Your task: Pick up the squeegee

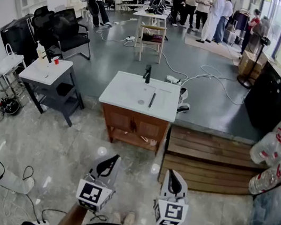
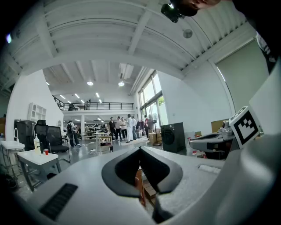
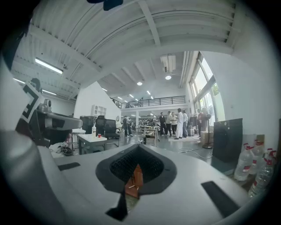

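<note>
The left claw [image 1: 116, 158] and right claw [image 1: 172, 173] are held level, each pressed together on nothing. The squeegee [image 1: 152, 99] is seen lying on the white table [image 1: 117, 97] ahead, well apart from both.

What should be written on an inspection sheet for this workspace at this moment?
Surface: white vanity top with a basin and a black faucet, on a wooden cabinet.
Job's things: squeegee, likely the slim dark thing lying on the vanity top right of the drain; untouched.
Clutter: side table with a bottle and a red cup; plastic bottles at the right.
Grippers: left gripper and right gripper, jaws together, empty, held well short of the vanity.
Cables: floor cables behind the vanity; more at the left.
Surroundings: office chairs, group of people at the back.
</note>
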